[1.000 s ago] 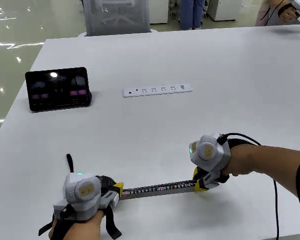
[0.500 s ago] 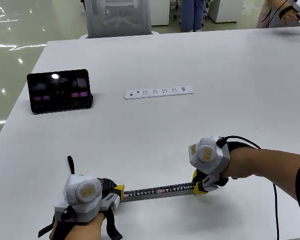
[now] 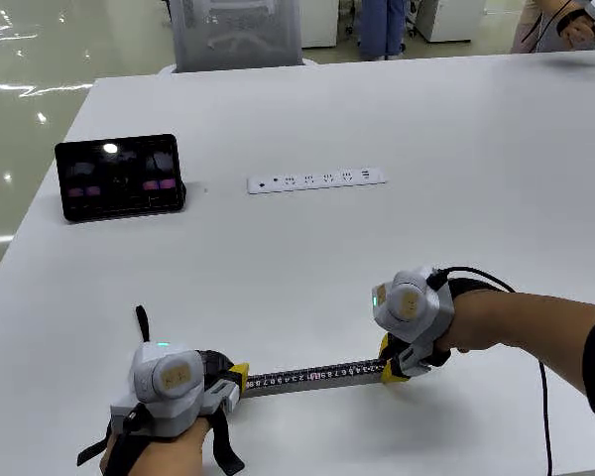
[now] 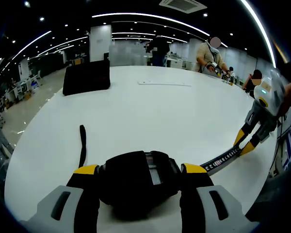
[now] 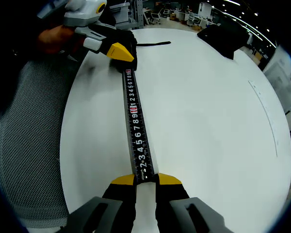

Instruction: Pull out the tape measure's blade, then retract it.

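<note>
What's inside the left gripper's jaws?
The black tape case, clamped by the left gripper; its blade runs out to the right gripper. The case's underside and inside are hidden.

Even overhead light makes the head view bright and sharp. The white desk (image 3: 307, 109) shows only a mild sheen, with faint, soft shadows under the forearm (image 3: 516, 317). Hard white streaks of glare cross the glossy floor (image 3: 40, 129), and a small lamp glint sits on the tablet (image 3: 119, 176). Both gripper views bulge with fisheye distortion. In the left gripper view the ceiling light strips (image 4: 136, 14) bend into arcs, the room beyond the desk is dim, and the black tape measure (image 4: 138, 177) close to the lens is dark with little detail. In the right gripper view the blade (image 5: 136, 126) has crisp numerals, while the edges smear and darken.
</note>
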The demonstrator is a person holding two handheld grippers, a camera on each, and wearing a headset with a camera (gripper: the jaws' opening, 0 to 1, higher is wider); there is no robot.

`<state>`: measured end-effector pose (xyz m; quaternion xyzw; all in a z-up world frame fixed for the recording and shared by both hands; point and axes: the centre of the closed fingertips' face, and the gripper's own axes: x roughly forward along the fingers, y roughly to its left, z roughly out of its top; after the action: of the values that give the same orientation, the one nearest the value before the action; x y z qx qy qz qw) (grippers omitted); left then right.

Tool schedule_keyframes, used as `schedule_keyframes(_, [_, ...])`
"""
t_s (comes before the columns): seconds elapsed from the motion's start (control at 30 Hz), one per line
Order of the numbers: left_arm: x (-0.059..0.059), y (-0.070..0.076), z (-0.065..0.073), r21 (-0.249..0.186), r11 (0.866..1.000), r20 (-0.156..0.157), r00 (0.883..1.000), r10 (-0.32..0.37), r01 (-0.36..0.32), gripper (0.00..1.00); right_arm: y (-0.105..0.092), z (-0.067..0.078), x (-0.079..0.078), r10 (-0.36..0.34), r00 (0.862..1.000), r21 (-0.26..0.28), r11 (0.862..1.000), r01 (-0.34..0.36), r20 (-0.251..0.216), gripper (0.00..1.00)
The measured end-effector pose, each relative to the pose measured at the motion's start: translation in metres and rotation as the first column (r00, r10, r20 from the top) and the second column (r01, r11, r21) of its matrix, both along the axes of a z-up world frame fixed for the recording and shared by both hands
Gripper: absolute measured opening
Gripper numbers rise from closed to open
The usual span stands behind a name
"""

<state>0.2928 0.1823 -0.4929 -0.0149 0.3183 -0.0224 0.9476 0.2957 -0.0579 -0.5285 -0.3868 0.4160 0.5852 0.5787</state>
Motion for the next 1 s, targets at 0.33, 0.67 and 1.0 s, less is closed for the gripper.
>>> schedule_keyframes(0.33, [0.0,-0.0003,0.0003,0.0,1.0,-0.006,1.0,-0.004,0.004,0.63,0.0033,-0.0006,0.0001,-0.003,1.0,0.0,1.0,0.003,0.004,0.11])
schedule_keyframes(0.67, [-0.0014,-0.0008,0.0005,0.003,1.0,-0.007,1.0,-0.006,0.006,0.62,0.006,-0.0004,-0.0009,-0.006,1.0,-0.001,1.0,0.006,0.006,0.11])
schedule_keyframes(1.0, [-0.001,-0.0011,-0.0002,0.006,1.0,-0.005,1.0,-0.006,0.006,0.62,0.0082,-0.0013,-0.0005,-0.015,1.0,0.007,1.0,0.014,0.01,0.11])
